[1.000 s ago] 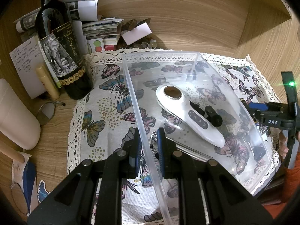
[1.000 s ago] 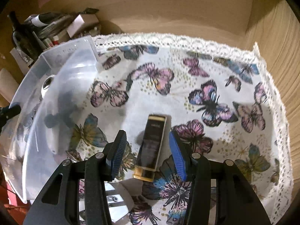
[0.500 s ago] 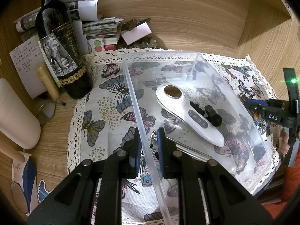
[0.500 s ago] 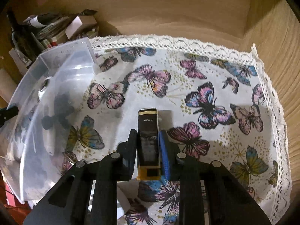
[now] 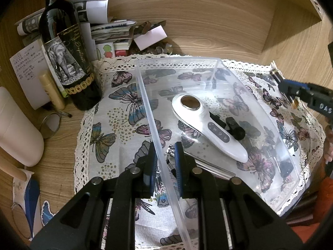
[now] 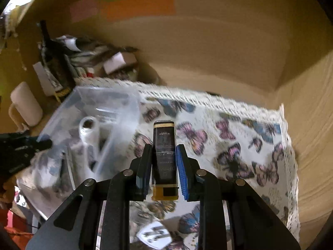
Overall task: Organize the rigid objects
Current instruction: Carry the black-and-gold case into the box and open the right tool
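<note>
dark box [image 6: 164,156] clamped between right gripper [image 6: 163,166] pads

A bin [image 5: 145,95] sits on a cloth [image 5: 108,129] on the surface [image 5: 208,31]; a massager [image 5: 208,125] lies inside; a bottle [image 5: 64,48] stands to its left.

Right gripper [image 6: 163,162], a second ago open around the black-and-gold bottle [image 6: 164,162] lying on the butterfly cloth [image 6: 239,145], now has its fingers [image 6: 181,166] clamped on it and the bottle is lifted clear of the cloth. Right view tilts up and blurs. In the left view, the right gripper [image 5: 291,91] sits higher, over the cloth's far right corner.
</note>
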Demonstrator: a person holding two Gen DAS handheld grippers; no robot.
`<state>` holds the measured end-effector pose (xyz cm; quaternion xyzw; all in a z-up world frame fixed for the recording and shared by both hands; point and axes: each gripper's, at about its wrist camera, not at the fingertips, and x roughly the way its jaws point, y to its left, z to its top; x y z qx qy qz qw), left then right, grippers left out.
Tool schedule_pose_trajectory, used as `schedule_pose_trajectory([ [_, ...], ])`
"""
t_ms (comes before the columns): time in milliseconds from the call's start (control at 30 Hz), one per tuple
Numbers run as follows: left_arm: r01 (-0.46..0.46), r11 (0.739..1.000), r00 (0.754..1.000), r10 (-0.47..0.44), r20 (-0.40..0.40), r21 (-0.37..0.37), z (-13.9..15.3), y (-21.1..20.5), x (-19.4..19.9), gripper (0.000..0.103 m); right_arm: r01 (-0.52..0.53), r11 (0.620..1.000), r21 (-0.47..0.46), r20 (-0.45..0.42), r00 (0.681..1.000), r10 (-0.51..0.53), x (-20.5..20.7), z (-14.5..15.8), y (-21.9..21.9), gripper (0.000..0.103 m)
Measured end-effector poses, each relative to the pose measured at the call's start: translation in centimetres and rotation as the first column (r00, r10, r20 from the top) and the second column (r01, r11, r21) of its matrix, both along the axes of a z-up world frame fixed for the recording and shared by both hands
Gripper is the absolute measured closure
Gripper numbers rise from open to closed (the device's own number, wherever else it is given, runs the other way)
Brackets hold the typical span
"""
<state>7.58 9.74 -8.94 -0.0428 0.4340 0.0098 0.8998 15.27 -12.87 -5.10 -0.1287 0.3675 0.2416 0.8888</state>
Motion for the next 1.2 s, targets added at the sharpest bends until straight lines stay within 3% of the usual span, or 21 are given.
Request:
schedule_pose_trajectory([
  [333, 0.001, 1.0, 1.0, -0.001, 0.0, 0.0, 0.0, -0.1, 0.0, 0.087, -0.144, 0.989, 0.031, 0.037, 0.989, 0.142, -1.8, 1.0, 4.7, 0.082],
  [933, 0.003, 1.0, 1.0, -0.003, 0.012, -0.021, 0.0, 0.0, 0.0, 0.087, -0.303, 0.95, -0.077, -0.127, 0.948, 0.292, -3.0, -4.0, 10.3, 0.081],
  [1200, 0.003, 1.0, 1.0, -0.003, 0.013, -0.024, 0.0, 0.1, 0.0, 0.087, -0.342, 0.935, -0.097, -0.164, 0.932, 0.324, -3.4, -4.6, 11.6, 0.081],
])
